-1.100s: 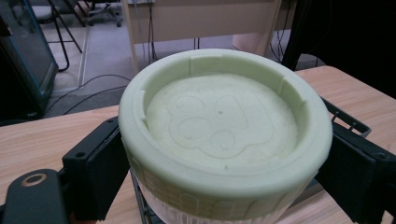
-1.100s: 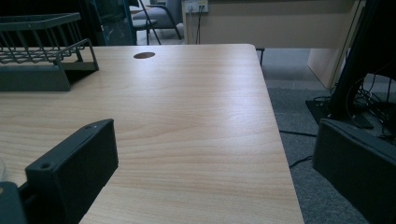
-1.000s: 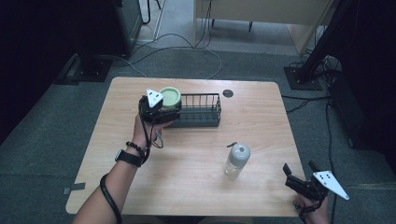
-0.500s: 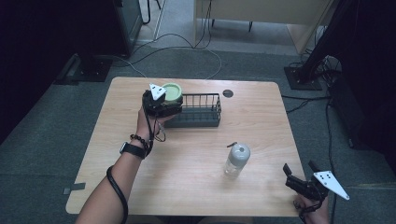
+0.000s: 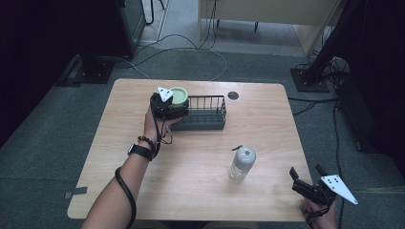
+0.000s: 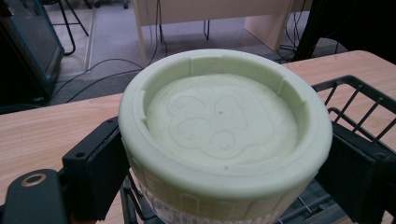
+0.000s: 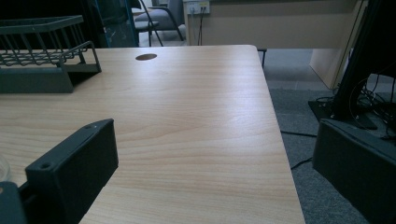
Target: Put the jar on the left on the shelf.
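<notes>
My left gripper (image 5: 175, 106) is shut on a jar with a pale green lid (image 5: 179, 95), held at the left end of the black wire basket (image 5: 210, 113). In the left gripper view the green lid (image 6: 223, 123) sits between both black jaws, with the basket's wires (image 6: 359, 100) to its right and below. A clear bottle with a grey cap (image 5: 241, 163) stands upright on the table, right of centre. My right gripper (image 5: 305, 171) hangs open at the table's near right corner, nothing between its jaws; its own view looks over bare wood toward the basket (image 7: 42, 60).
The wooden table (image 5: 267, 129) has a round cable hole (image 5: 233, 95) near its far edge. Cables and stand bases lie on the grey floor beyond and to the right. The table's right edge (image 7: 280, 140) runs close to my right gripper.
My left gripper has carried the green-lidded jar rightward, from beside the basket's left end to over that end. The right gripper and the bottle have stayed put.
</notes>
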`<state>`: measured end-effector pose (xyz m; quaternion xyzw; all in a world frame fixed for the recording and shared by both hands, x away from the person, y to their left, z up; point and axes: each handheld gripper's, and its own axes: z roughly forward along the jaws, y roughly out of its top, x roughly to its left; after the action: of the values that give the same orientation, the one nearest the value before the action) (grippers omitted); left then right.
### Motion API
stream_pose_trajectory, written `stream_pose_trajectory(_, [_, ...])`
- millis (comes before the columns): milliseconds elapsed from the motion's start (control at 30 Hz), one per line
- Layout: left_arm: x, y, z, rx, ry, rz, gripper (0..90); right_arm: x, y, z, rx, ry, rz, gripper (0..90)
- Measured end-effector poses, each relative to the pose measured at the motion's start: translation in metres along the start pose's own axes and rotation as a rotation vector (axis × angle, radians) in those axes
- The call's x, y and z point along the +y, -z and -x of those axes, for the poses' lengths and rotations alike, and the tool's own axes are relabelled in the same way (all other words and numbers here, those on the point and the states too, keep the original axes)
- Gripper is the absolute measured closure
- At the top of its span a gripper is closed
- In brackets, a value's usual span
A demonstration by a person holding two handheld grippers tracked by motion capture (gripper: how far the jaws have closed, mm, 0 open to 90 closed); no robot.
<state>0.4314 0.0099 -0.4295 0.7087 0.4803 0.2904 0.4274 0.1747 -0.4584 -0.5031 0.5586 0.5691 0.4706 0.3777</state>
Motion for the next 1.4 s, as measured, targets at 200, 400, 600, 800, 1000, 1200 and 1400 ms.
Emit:
stream_pose_trajectory(200, [-0.004,-0.003,0.002,0.008,-0.026,-0.013,11.4,0.000,0.000,0.000,0.000,0.000,0.000,0.1])
stream_pose_trajectory(400, [-0.007,-0.007,0.002,0.014,-0.037,-0.030,11.4,0.000,0.000,0.000,-0.001,0.001,0.001,0.1])
stream_pose_trajectory(600, [-0.010,-0.009,0.004,0.026,-0.059,-0.057,11.4,0.000,0.000,0.000,0.000,0.000,0.000,0.1])
stream_pose_trajectory(800, [-0.011,-0.011,0.006,0.023,-0.075,-0.074,11.3,0.000,0.000,0.000,0.000,0.001,0.001,0.1])
stream_pose_trajectory(1000, [-0.009,-0.012,0.007,0.031,-0.076,-0.090,11.0,0.000,0.000,0.000,0.000,0.001,0.001,0.1])
stream_pose_trajectory(1200, [-0.009,-0.011,0.005,0.020,-0.080,-0.080,10.9,0.000,0.000,0.000,0.001,0.002,0.001,0.1])
stream_pose_trajectory(1400, [-0.009,-0.007,0.003,0.009,-0.068,-0.041,1.8,0.000,0.000,0.000,0.000,0.001,0.001,0.1])
